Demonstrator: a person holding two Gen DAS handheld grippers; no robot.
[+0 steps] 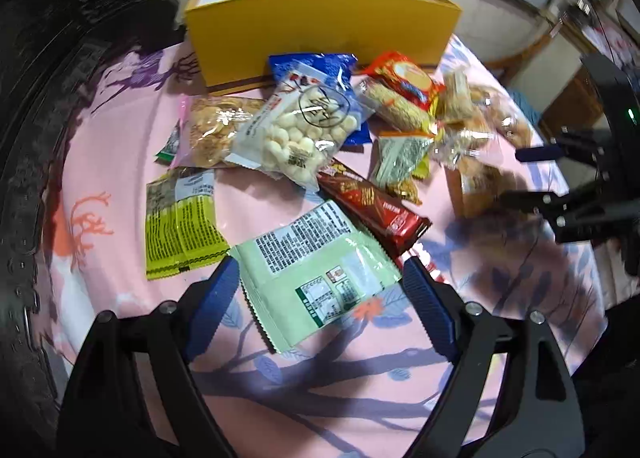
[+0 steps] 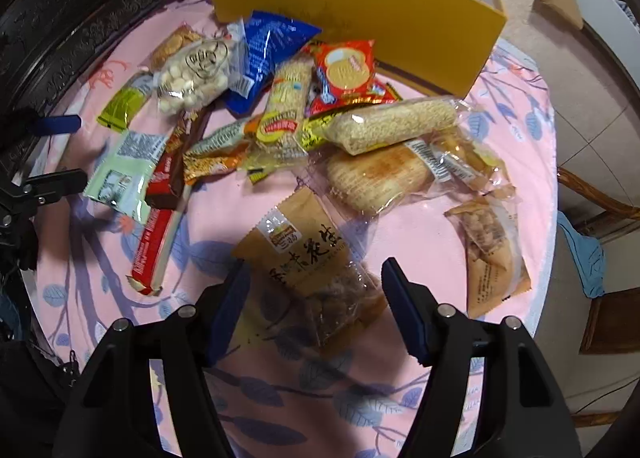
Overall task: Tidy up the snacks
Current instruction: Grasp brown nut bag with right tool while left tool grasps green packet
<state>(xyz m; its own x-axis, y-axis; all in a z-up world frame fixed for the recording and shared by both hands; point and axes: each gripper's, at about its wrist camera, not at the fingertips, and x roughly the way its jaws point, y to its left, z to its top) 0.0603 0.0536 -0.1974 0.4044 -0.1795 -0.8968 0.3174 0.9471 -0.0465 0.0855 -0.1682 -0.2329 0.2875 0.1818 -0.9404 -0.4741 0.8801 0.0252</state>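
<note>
Several snack packets lie in a heap on a round table with a pink cloth (image 1: 120, 258). An open yellow box (image 1: 320, 34) stands at the far side; it also shows in the right wrist view (image 2: 360, 18). My left gripper (image 1: 318, 272) is open, its jaws on either side of a pale green packet (image 1: 316, 270). My right gripper (image 2: 314, 278) is open around a brown paper packet (image 2: 308, 250). The right gripper also shows in the left wrist view (image 1: 524, 174), and the left gripper in the right wrist view (image 2: 68, 150).
A dark red biscuit bar (image 1: 372, 206), a yellow-green packet (image 1: 180, 226), a clear bag of white balls (image 1: 304, 130) and a blue packet (image 2: 268, 54) lie in the pile. Wooden chairs (image 2: 600, 218) stand to the right of the table. A dark carved surface (image 1: 32, 98) is on the left.
</note>
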